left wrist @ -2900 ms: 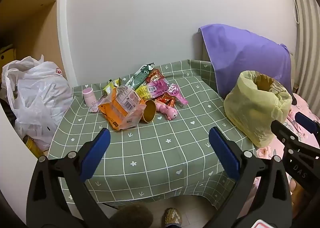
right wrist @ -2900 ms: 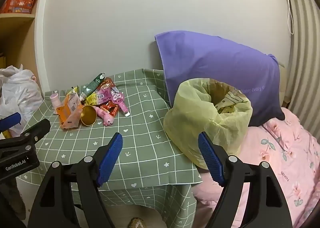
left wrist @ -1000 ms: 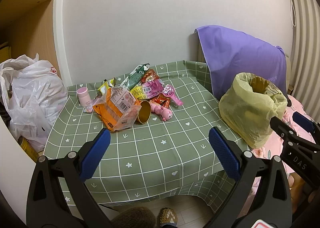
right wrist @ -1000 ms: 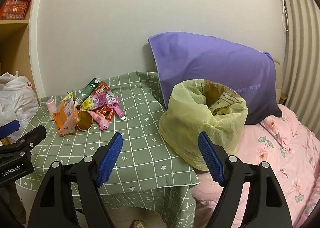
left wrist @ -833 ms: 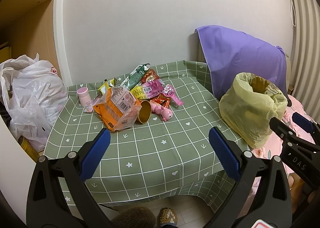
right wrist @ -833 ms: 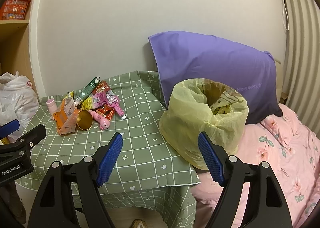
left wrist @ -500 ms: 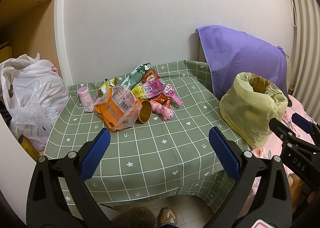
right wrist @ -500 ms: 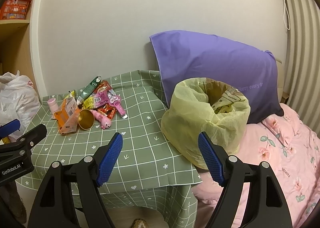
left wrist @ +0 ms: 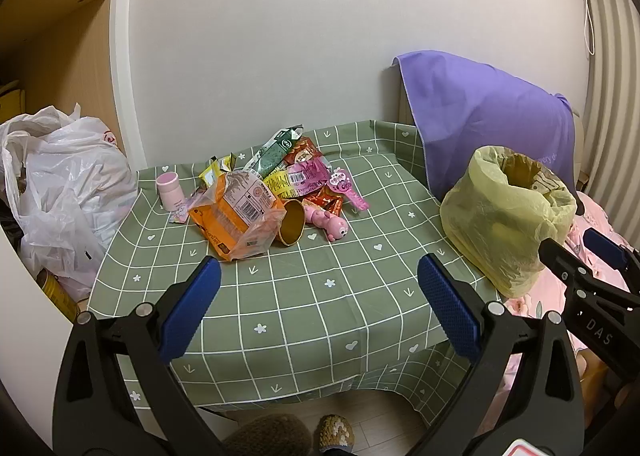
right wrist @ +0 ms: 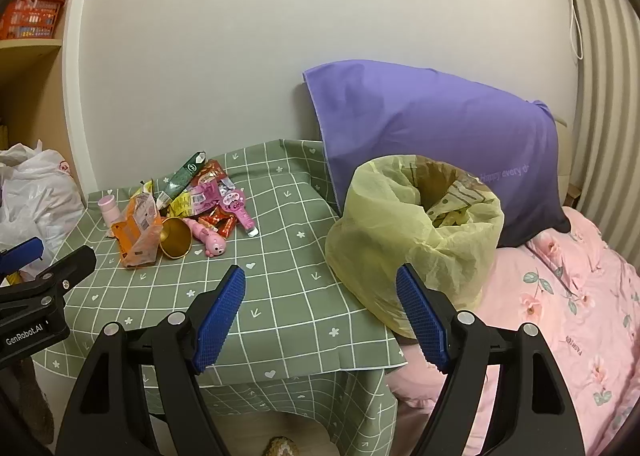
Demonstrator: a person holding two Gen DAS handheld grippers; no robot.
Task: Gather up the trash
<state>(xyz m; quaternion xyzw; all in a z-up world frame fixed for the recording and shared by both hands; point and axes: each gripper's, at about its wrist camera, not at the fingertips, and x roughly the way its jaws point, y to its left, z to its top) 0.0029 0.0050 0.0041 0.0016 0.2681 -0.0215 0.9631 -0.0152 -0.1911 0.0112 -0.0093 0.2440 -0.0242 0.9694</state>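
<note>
Left gripper (left wrist: 320, 296): jaws wide apart, empty, as before | Right gripper (right wrist: 320, 312): jaws wide apart, empty, unchanged | Trash pile (left wrist: 272, 192): unmoved at far side of green-checked table (left wrist: 320, 296) | Yellow bag (right wrist: 412, 232): open at table's right edge, slightly nearer in right view than 2.9 s earlier

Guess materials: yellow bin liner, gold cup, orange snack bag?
Yellow bin liner: thin plastic film, semi-translucent and matte; it crinkles and its rim is rolled down.
Gold cup, lying on its side: shiny metallic-gold finish; foil-coated paper or plastic, cannot tell which.
Orange snack bag: glossy plastic film, partly clear, with a printed label and barcode, crumpled.
</note>
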